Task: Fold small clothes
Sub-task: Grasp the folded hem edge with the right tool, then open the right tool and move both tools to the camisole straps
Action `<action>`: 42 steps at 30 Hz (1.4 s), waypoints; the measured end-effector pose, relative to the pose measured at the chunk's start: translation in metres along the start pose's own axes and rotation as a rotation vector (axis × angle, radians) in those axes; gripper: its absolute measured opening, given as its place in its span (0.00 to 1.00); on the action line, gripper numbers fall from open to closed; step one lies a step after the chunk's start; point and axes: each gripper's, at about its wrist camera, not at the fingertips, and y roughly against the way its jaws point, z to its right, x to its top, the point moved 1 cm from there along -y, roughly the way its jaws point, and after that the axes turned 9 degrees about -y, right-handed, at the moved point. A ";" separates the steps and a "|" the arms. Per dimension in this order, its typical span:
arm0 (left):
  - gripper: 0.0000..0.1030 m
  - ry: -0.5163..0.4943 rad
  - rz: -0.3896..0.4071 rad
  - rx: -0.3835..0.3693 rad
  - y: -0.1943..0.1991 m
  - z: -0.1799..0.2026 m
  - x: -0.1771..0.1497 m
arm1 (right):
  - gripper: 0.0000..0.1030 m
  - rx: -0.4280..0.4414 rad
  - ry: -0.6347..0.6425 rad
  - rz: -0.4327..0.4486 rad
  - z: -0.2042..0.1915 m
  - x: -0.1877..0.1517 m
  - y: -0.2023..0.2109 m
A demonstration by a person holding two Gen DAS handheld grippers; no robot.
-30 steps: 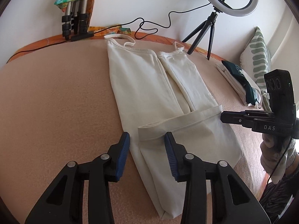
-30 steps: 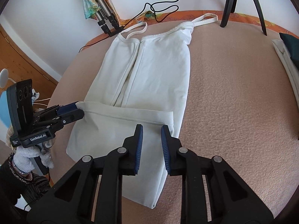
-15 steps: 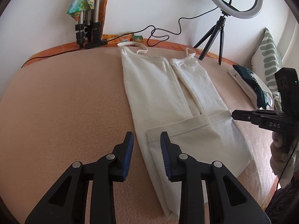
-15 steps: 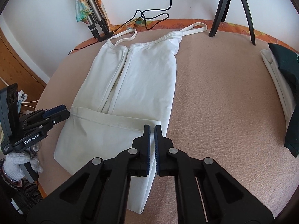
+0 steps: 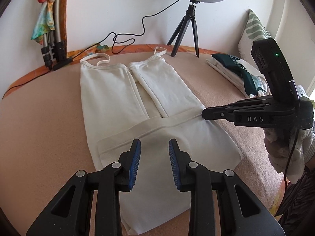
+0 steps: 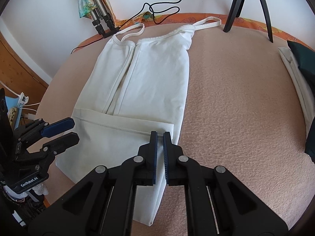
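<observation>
From the left wrist view, the white strappy cotton top lies flat in the middle of the peach-coloured bed, both long sides folded in toward its centre and the hem turned up as a band across the near half, so the fold looks roughly midway; the left claw hangs part-open over that band with nothing between its pads, and a stack of folded clothes sits at the bed's far right edge. From the right wrist view, the right claw is closed at the band's right corner, though whether cloth is pinched cannot be told, and no container shows.
</observation>
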 end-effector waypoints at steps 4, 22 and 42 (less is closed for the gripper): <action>0.26 0.008 -0.032 0.003 -0.008 -0.003 -0.004 | 0.20 0.019 0.013 -0.004 -0.002 -0.001 -0.002; 0.26 0.053 -0.014 0.025 -0.004 -0.007 -0.005 | 0.08 0.002 0.037 0.029 -0.008 -0.005 0.005; 0.30 0.168 0.008 0.050 0.001 -0.062 0.006 | 0.16 -0.063 -0.021 0.064 0.028 0.010 0.023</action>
